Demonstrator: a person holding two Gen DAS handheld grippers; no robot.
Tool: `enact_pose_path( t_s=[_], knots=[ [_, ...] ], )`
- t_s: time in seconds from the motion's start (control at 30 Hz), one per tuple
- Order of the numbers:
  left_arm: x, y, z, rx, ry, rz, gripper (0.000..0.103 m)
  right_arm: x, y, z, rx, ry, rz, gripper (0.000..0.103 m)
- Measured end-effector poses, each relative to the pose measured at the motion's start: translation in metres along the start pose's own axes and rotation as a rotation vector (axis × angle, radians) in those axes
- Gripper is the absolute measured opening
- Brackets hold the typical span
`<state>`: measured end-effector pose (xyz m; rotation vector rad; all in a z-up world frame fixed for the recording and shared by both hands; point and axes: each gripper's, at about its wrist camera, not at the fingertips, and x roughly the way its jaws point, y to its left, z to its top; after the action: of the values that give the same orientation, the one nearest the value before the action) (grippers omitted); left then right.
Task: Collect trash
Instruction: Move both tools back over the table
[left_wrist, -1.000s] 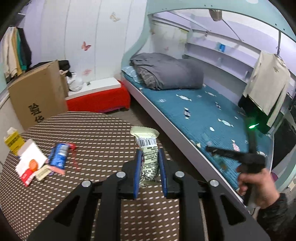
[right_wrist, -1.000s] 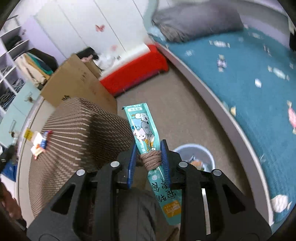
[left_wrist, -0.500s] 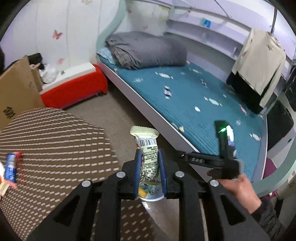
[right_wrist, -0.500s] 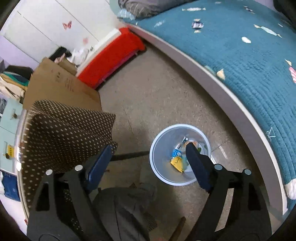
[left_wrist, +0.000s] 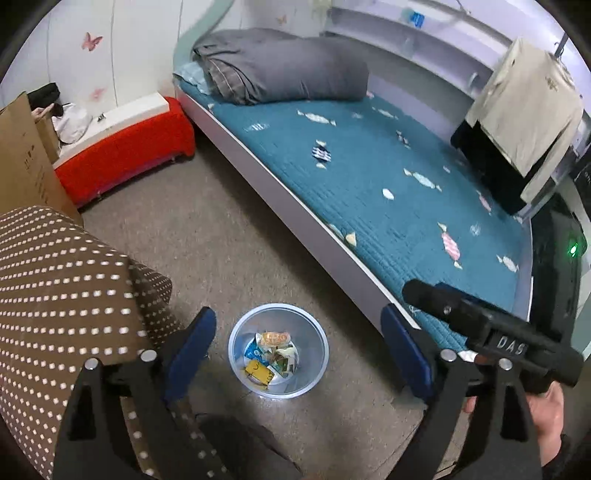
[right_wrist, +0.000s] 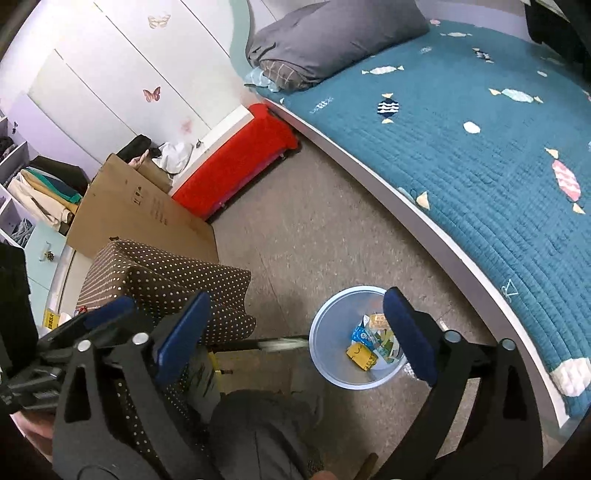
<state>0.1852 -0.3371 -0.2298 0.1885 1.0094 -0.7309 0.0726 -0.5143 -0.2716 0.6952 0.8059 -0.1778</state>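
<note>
A pale blue waste bin (left_wrist: 236, 345) stands on the floor between the table and the bed, with several wrappers (left_wrist: 271, 356) lying inside it. My left gripper (left_wrist: 299, 354) is open and empty, held above the bin. My right gripper (right_wrist: 295, 328) is open and empty, just left of the bin (right_wrist: 325, 354) in its own view; its wrappers (right_wrist: 371, 345) show there too. The right gripper's black body (left_wrist: 491, 332) shows at the right of the left wrist view.
A table with a brown dotted cloth (left_wrist: 55, 288) is at the left. A bed with a teal cover (left_wrist: 388, 177) runs along the right. A red bench (left_wrist: 125, 151) and a cardboard box (right_wrist: 140, 218) stand by the wall.
My left gripper swung from the table to above the bin and opened; its wrapper is gone from the jaws. My right gripper opened earlier, releasing its teal wrapper, and stays open.
</note>
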Motion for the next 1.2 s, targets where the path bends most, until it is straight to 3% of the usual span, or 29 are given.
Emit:
enact_pose_path(
  t_s=[0.23,0.47,0.83,1.2],
  knots=[
    [-0.043,0.015,-0.008,-0.033,-0.089,0.019,0.092,-0.006,0.022,-0.009,-0.019,-0.013,-0.033,0.097],
    [-0.089,0.027,-0.023,-0.037,-0.173,0.066,0.094,-0.022,0.061,-0.015,-0.085,-0.034,-0.007,0.097],
    [-0.149,0.065,-0.049,-0.103,-0.25,0.103,0.094,-0.039,0.138,-0.024,-0.236,-0.043,0.031,0.097],
    [-0.204,0.12,-0.083,-0.208,-0.347,0.201,0.094,-0.035,0.219,-0.041,-0.395,-0.024,0.083,0.097]
  ],
)
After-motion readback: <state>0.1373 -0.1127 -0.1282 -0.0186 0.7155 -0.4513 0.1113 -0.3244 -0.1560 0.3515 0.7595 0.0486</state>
